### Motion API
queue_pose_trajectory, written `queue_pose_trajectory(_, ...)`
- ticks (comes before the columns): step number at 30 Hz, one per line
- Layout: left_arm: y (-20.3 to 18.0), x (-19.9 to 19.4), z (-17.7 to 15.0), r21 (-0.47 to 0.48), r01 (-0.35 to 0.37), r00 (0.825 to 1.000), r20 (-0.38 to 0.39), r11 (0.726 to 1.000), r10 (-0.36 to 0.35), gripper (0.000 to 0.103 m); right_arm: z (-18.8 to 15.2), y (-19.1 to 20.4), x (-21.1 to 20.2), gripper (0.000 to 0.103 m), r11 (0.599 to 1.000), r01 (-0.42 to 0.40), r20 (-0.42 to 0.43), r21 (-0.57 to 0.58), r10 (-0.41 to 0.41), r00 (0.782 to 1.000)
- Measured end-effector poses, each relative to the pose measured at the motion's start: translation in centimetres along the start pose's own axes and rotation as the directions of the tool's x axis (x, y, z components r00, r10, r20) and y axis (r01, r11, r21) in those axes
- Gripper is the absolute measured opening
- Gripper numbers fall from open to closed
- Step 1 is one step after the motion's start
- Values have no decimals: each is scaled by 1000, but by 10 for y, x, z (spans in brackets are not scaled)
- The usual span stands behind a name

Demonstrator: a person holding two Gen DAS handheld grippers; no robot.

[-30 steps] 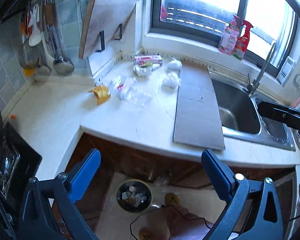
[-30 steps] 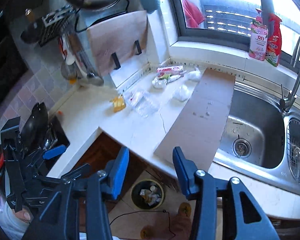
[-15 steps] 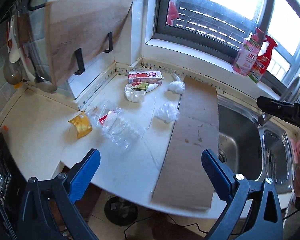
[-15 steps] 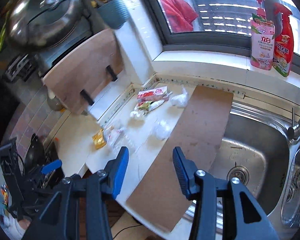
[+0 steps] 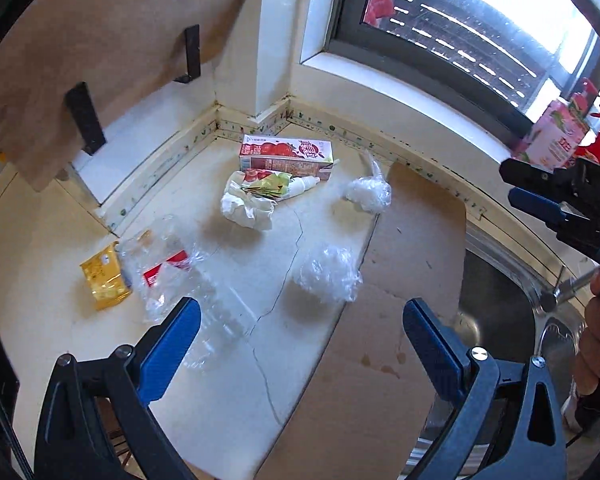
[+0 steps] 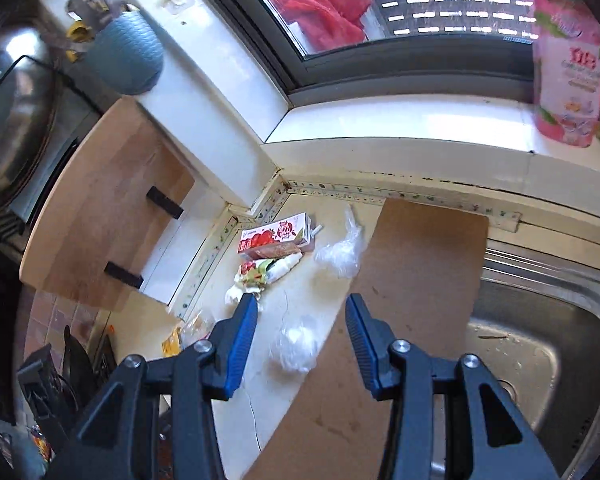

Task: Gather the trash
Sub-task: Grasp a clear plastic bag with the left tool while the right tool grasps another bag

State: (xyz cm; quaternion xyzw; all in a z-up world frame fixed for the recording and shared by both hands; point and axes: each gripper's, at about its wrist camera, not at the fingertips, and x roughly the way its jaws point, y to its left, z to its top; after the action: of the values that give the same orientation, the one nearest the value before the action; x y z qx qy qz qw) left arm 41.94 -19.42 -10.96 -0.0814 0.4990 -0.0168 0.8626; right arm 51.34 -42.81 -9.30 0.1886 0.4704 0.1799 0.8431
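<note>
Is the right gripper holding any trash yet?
No, the right gripper is open and empty, with a crumpled plastic bag lying loose on the counter beyond its fingers.

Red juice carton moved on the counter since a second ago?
No. The red juice carton lies by the counter's back corner as before; only the cameras closed in.

Harsh window glare (fisheye-warped edges)
</note>
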Motion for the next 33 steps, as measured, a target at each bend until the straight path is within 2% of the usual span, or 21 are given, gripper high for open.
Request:
queue_pose_trajectory(2,-4,18,5,4,0,1000,-21,1000,0,100,10,-8,22,46,1000,2,-13,12,-1,1000)
queue_pose_trajectory(7,-13,64,13,15,-53,997,-56,998,54,100,24,-26,71,46,999,33,-65,39,-30,997)
queue_pose_trajectory(11,-18,92,15,35,-73,994,-81,997,75,100,26,-38,106,46,996,82,-98,37,-78,992)
queue_pose_trajectory(16,-23,118,21,36,-90,991,-97,995,94,100,27,-51,137,46,994,83,-147,71,-72,987)
queue_pose_trajectory(20,-27,134,21,35,-88,989,-117,996,91,98,27,-54,152,46,995,54,-170,88,-38,985)
queue_pose_trajectory(26,-30,150,19,29,-102,985,-138,994,105,86,23,-52,167,46,996,37,-196,79,-21,980)
queue_pose_trajectory(28,-28,156,19,24,-96,982,-160,995,99,68,23,-51,171,46,996,35,-199,76,-19,980)
queue_pose_trajectory(30,-26,159,19,9,-73,981,-179,997,74,58,22,-49,175,46,997,38,-203,64,-24,979)
queue_pose_trajectory(33,-24,158,20,-1,-81,982,-168,997,80,52,22,-43,180,46,998,46,-208,35,-38,977)
